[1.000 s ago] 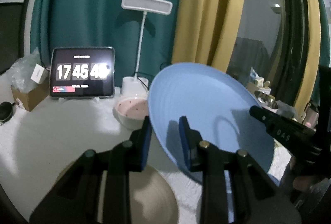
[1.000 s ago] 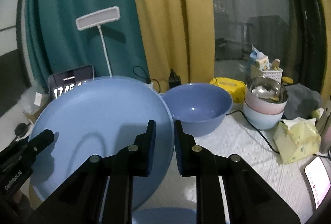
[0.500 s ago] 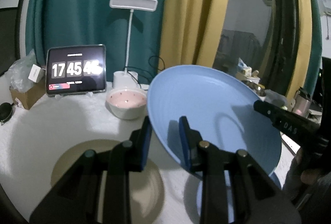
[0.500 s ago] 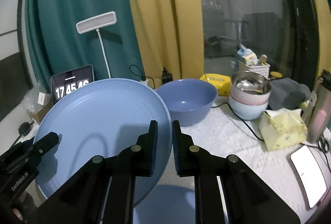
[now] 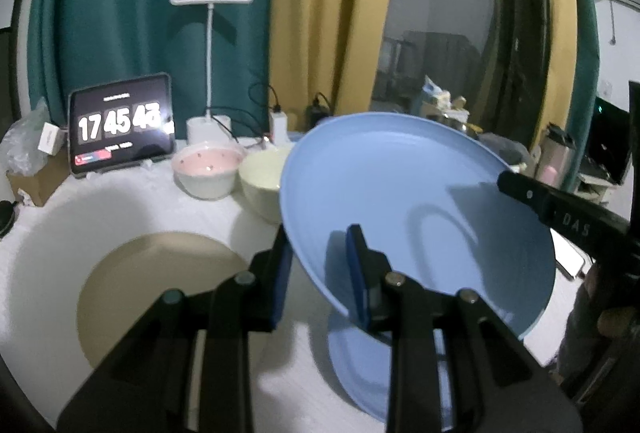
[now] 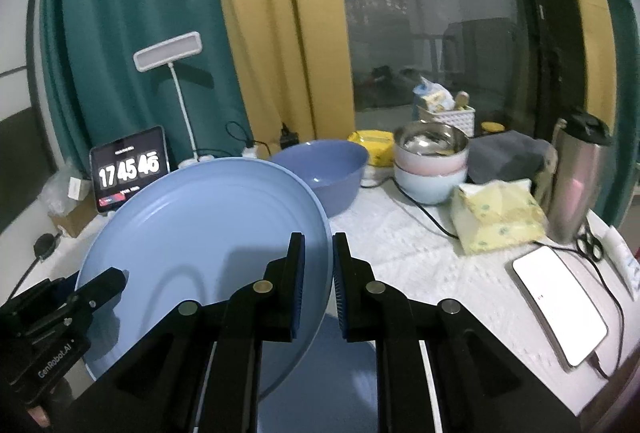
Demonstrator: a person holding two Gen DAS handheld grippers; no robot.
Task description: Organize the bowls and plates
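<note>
Both grippers pinch one tilted blue plate by opposite edges, above the white table.

At the far left a clock tablet stands, and a tan plate lies flat on the near left of the table; farther back sit a pink bowl and a pale green bowl side by side. The left gripper has the blue plate's left rim between its narrowly parted jaws, one pad under the plate and one on its upper face. The right gripper clamps the plate's right rim, jaws almost together. Under the lifted plate another blue plate lies on the table. Farther right stand a deep blue bowl and a stack of bowls.
</note>
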